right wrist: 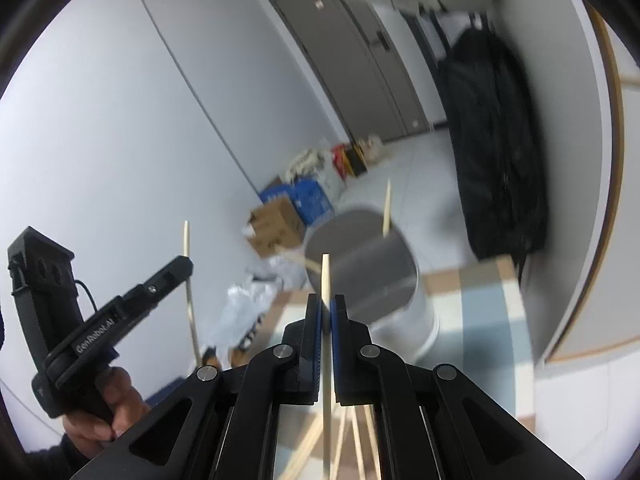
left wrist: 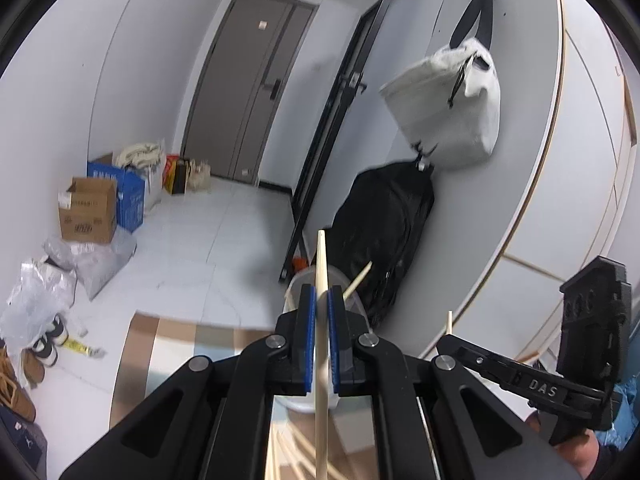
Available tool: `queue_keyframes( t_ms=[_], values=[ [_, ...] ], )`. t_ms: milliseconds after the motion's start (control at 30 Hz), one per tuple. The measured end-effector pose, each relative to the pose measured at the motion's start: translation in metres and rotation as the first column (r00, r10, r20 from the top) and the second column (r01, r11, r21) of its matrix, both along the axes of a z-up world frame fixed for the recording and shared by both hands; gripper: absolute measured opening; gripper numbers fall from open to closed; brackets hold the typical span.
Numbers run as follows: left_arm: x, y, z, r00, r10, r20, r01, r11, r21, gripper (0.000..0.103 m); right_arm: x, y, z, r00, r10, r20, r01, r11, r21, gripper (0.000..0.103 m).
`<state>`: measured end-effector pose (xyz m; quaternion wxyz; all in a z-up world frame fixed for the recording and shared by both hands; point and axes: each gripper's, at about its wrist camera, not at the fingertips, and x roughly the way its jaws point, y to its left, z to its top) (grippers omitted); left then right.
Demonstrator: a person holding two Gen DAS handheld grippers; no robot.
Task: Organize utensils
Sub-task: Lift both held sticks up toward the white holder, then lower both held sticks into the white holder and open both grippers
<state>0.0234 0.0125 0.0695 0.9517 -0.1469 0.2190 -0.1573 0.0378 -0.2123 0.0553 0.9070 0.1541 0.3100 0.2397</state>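
Observation:
My left gripper (left wrist: 321, 294) is shut on a pale wooden chopstick (left wrist: 322, 264) that stands upright between its blue pads. My right gripper (right wrist: 326, 300) is shut on another wooden chopstick (right wrist: 325, 276), also upright. A white round utensil holder (right wrist: 404, 320) stands on the checked tablecloth (right wrist: 480, 300) just beyond both grippers; it shows partly hidden in the left wrist view (left wrist: 304, 280). A chopstick (right wrist: 386, 208) leans inside the holder and shows in the left wrist view (left wrist: 358, 278). Several loose chopsticks (right wrist: 352, 440) lie on the cloth under the right gripper.
A black backpack (left wrist: 384, 232) and a white bag (left wrist: 452, 108) hang on the wall to the right. Cardboard boxes (left wrist: 88, 210), plastic bags and shoes sit on the floor to the left. A grey door (left wrist: 248, 92) is at the far end.

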Motion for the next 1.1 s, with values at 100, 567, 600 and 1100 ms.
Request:
queue_keyframes(
  t_ms=[100, 567, 600, 1100],
  values=[
    [0.013, -0.003, 0.011, 0.999, 0.032, 0.016, -0.031, 0.999, -0.010, 0.002, 0.008, -0.002, 0.019, 0.999, -0.010, 0.049, 0.009, 1.000, 0.013, 0.004],
    [0.075, -0.002, 0.035, 0.988, 0.142, 0.068, -0.138, 0.989, -0.054, 0.002, 0.083, -0.001, 0.082, 0.978, -0.035, 0.207, 0.029, 0.999, 0.031, 0.004],
    [0.080, -0.001, 0.036, 0.986, 0.148, 0.072, -0.144, 0.988, -0.057, 0.002, 0.089, 0.000, 0.085, 0.977, -0.034, 0.212, 0.028, 0.999, 0.030, 0.004],
    [0.125, -0.007, 0.015, 0.977, 0.179, 0.117, -0.179, 0.984, -0.012, 0.002, 0.160, 0.022, 0.073, 0.962, -0.100, 0.255, 0.099, 0.995, 0.015, 0.004]
  ],
)
